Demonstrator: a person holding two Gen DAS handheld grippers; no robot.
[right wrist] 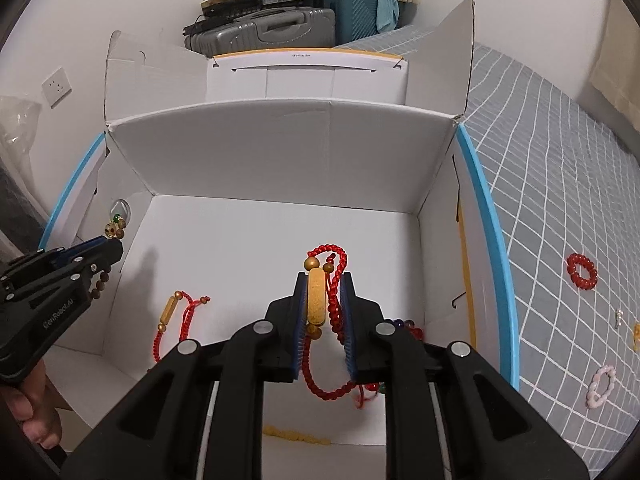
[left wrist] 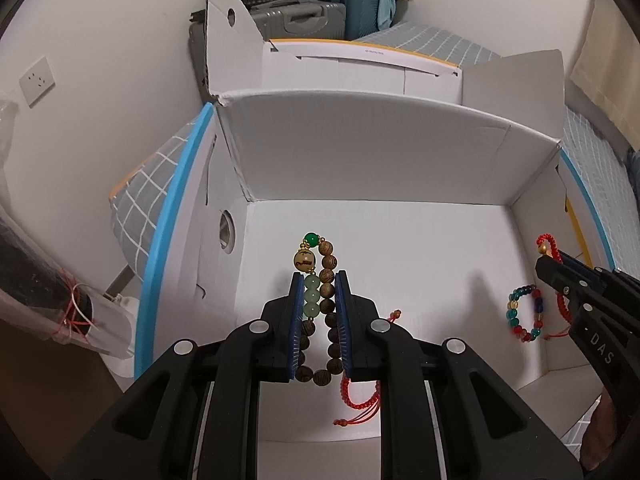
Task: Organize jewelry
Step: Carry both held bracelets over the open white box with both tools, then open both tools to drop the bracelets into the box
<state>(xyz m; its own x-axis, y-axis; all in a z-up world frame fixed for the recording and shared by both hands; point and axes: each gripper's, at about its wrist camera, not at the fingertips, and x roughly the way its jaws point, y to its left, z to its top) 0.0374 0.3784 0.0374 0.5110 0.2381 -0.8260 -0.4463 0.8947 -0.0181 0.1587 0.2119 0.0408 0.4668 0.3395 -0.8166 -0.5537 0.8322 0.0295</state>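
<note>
My left gripper [left wrist: 319, 280] is shut on a wooden bead bracelet [left wrist: 329, 276] with green beads, held over the floor of the open white cardboard box [left wrist: 360, 152]. My right gripper [right wrist: 324, 280] is shut on a red cord bracelet [right wrist: 335, 300] with a gold tube bead, also over the box. On the box floor lie another red cord bracelet [right wrist: 176, 320] and a multicoloured bead bracelet [left wrist: 525, 314]. The right gripper also shows at the right edge of the left wrist view [left wrist: 548, 260]; the left gripper also shows at the left of the right wrist view [right wrist: 112, 248].
Outside the box, on the grey checked bedcover [right wrist: 560, 200], lie a red bead bracelet [right wrist: 582, 271], a pink bracelet [right wrist: 601, 385] and small pieces near the right edge. A yellow item [right wrist: 296, 435] lies on the box floor near me. Suitcases [right wrist: 280, 28] stand beyond the box.
</note>
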